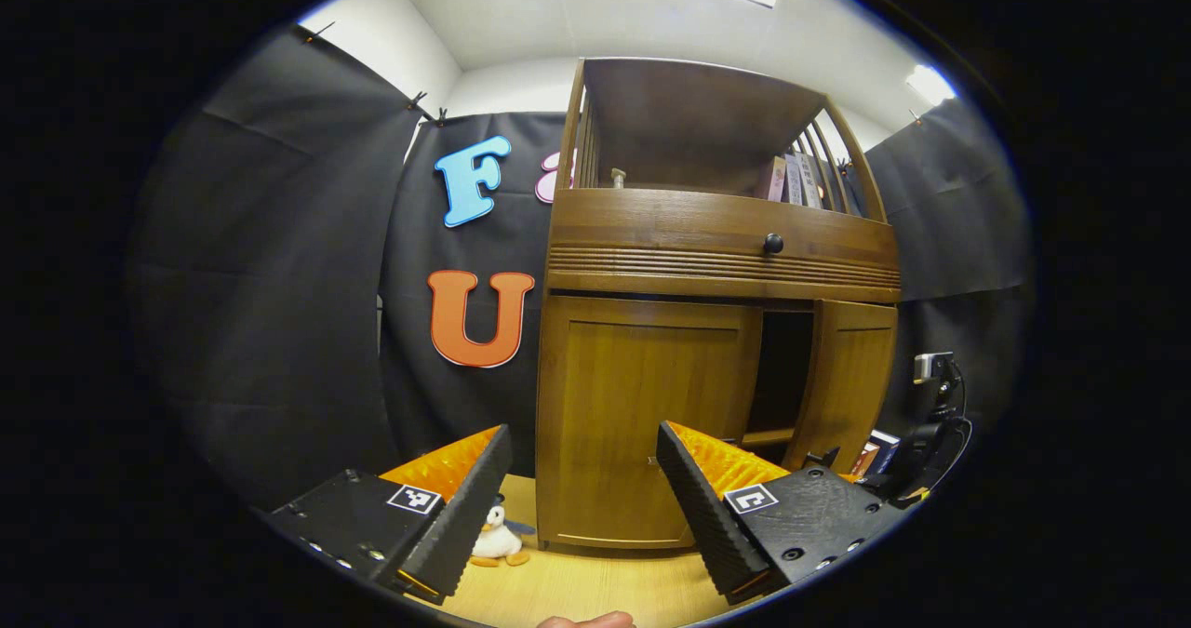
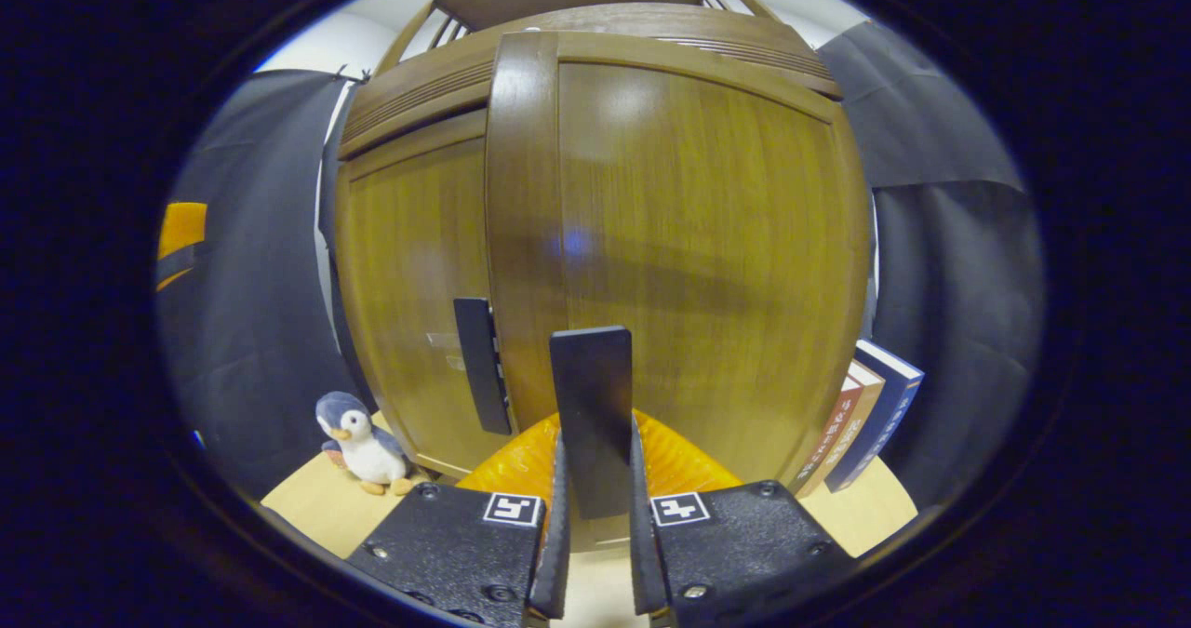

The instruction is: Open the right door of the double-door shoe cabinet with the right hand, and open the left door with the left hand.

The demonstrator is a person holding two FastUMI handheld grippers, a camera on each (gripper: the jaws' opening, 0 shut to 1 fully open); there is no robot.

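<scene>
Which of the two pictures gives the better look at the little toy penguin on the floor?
The right gripper view: the toy penguin stands in full sight left of the shoe cabinet, head, beak and feet clear. In the left gripper view the penguin is partly hidden behind a finger of the left gripper.

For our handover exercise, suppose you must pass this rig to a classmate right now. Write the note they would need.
Right tongs: shut on the right door handle, a dark vertical bar.
Left tongs: open, holding nothing, in front of the left door, short of it.
Right door: swung partly open, with a dark gap beside it.
Left door: closed; its handle untouched.
Done: right door started.
Left: finish swinging the right door open, then grip the left handle and open that door.
</scene>
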